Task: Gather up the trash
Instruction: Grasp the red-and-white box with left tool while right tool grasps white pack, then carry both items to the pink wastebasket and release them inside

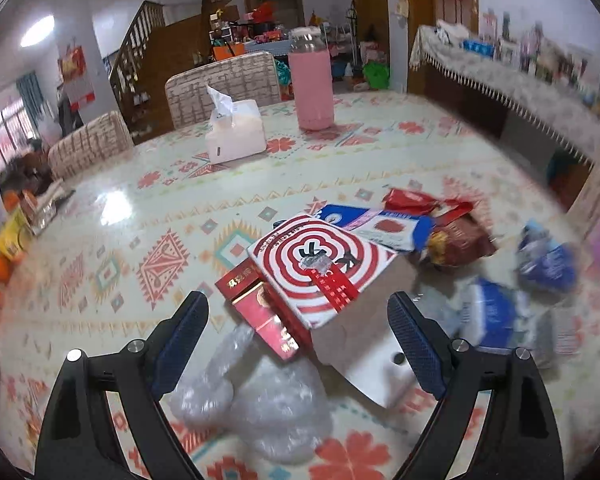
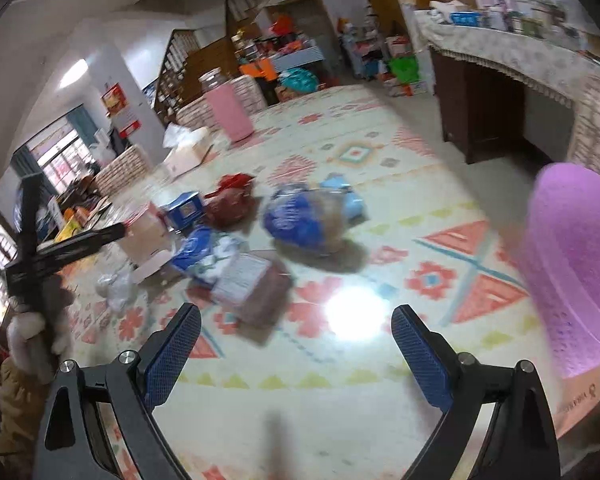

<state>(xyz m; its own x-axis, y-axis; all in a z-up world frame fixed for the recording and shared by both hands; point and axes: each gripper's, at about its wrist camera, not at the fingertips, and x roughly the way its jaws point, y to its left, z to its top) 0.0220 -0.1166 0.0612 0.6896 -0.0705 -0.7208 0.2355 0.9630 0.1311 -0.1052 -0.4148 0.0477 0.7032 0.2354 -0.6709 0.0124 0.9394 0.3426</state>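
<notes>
A: Which step are we at?

B: The reach, I'd say. Nothing is picked up yet. The left hand-held gripper (image 1: 298, 316) hangs wide open over the pile of trash on the surface (image 1: 112, 216), with nothing between its fingers.

A: What lies under it?

B: A crumpled clear plastic wrap (image 1: 260, 396) sits nearest, low between the fingers. Just beyond it is a red carton (image 1: 260, 316), and leaning over that a box with red and white rings (image 1: 320, 264), resting on a plain cardboard box (image 1: 364, 332).

A: And the right one?

B: The right hand-held gripper (image 2: 296, 328) is also wide open and empty. It points at a brown packet with a white label (image 2: 252, 284); a blue bag (image 2: 304, 216) and a red wrapper (image 2: 232, 196) lie farther off. A purple bin (image 2: 572, 264) stands close on its right, which I take to be where the trash goes.

A: So what does the next move need?

B: Pick one piece. For the left, the plastic wrap is closest, so it should lower until the fingers straddle it, then close. It's soft and will likely squash, so a full close seems wise. The view is blurred, so exact contact is hard to judge.
</notes>
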